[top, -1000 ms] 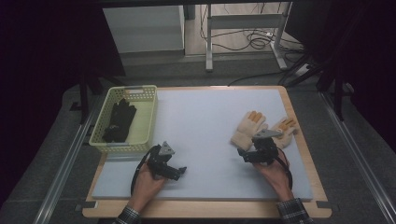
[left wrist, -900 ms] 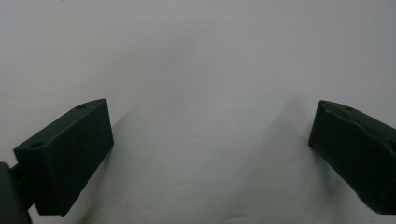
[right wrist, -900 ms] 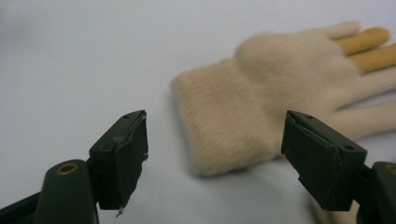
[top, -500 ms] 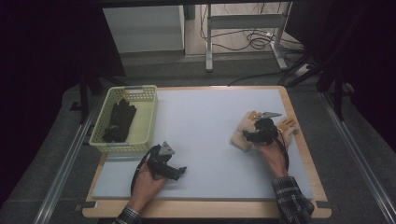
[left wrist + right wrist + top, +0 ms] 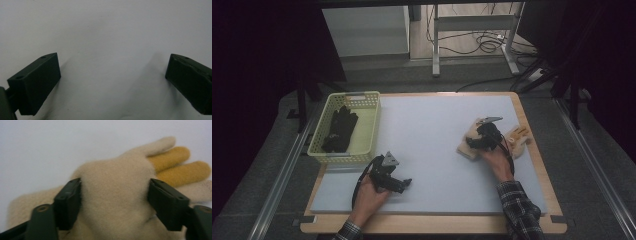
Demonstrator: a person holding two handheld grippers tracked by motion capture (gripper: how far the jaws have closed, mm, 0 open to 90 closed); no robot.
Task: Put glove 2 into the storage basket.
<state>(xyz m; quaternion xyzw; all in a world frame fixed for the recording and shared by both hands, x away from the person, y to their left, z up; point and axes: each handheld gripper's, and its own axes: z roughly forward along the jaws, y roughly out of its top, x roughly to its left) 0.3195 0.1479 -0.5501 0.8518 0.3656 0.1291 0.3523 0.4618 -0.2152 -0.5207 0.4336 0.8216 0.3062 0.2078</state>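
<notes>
Dark room all around, cables on the floor behind, and from the high view I've got a pale grey-blue mat (image 5: 432, 150) on a wooden board. At its left edge sits a yellow-green mesh basket (image 5: 368, 131) with black gloves (image 5: 339, 129) inside. My left gripper (image 5: 394, 181) rests low on the bare mat, well apart from everything. My right gripper (image 5: 479, 140) is down on a cream glove (image 5: 468, 148), with a second glove (image 5: 518, 137) just beside it.

Left gripper view: jaws spread wide, smooth matte mat between them, gripping nothing.

Right gripper view is where the detail is: fuzzy knit cream glove (image 5: 115, 195) with mustard-yellow middle fingers, lying flat on the mat. Blocky black jaws press in on both sides of the palm, squeezing it.
</notes>
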